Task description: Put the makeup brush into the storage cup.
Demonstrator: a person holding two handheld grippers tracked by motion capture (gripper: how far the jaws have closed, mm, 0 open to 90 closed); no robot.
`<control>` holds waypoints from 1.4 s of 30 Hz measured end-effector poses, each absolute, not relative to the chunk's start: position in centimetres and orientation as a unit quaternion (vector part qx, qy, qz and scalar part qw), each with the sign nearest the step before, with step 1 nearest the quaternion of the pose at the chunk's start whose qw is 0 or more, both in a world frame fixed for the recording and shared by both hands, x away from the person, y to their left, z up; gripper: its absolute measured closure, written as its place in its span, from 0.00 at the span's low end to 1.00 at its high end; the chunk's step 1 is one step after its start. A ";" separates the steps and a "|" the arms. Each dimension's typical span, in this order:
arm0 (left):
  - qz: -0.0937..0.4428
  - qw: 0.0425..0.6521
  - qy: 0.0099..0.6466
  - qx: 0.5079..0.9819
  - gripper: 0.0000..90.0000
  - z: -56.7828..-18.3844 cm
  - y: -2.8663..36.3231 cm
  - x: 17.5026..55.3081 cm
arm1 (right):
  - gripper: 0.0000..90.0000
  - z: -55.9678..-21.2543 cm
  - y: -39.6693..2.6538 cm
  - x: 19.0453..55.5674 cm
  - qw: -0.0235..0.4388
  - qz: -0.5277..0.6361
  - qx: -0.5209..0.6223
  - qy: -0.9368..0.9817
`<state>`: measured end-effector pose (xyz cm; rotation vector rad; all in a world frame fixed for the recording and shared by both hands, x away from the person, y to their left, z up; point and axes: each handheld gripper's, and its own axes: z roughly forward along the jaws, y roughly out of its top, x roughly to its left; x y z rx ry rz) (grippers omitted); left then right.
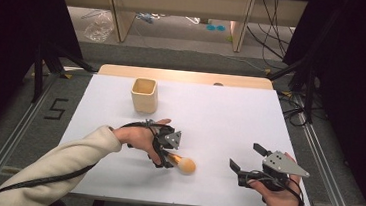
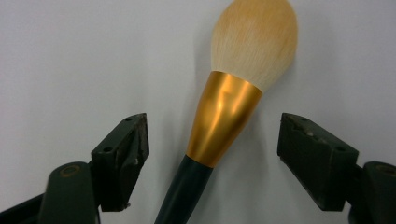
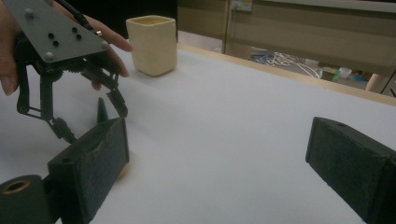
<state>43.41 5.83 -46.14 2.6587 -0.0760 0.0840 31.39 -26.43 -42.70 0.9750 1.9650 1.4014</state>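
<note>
A makeup brush point(image 1: 185, 163) with a tan head, gold ferrule and dark handle lies flat on the white table point(image 1: 220, 116), left of the middle near the front. My left gripper point(image 1: 166, 159) points down over it. In the left gripper view the jaws stand apart on either side of the brush point(image 2: 224, 116), at the join of ferrule and handle, with a gap at each pad. My right gripper point(image 1: 245, 157) rests at the front right, open, with nothing between its jaws point(image 3: 217, 154). The left gripper point(image 3: 88, 116) also appears at the left of the right gripper view.
A cream square cup point(image 1: 144, 95) stands upright at the back left of the table, beyond the left hand, also seen in the right gripper view point(image 3: 152, 44). Bare white surface lies between the grippers and across the right half. The table's wooden far edge point(image 1: 183, 76) borders open floor.
</note>
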 end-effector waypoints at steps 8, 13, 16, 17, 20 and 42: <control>0.023 0.225 -0.041 0.973 0.32 -46.2 5.5 43.5 | 0.09 -42.7 -26.4 31.4 0.265 0.519 0.361 0.728; 0.018 0.217 -0.047 0.975 0.34 -46.4 5.5 43.5 | 0.09 -42.8 -26.4 31.4 0.265 0.522 0.361 0.726; 0.013 0.216 -0.053 0.975 0.37 -46.4 5.6 43.5 | 0.09 -42.8 -26.3 31.4 0.264 0.522 0.360 0.726; 0.014 0.214 -0.052 0.975 0.37 -46.4 5.6 43.5 | 0.09 -42.8 -26.3 31.5 0.265 0.522 0.360 0.726; 0.013 0.212 -0.050 0.976 0.38 -46.5 5.6 43.6 | 0.11 -42.8 -26.3 31.4 0.264 0.521 0.360 0.728; 0.005 0.175 -0.061 0.983 0.54 -46.3 5.3 43.3 | 0.12 -42.9 -26.2 31.5 0.257 0.529 0.357 0.726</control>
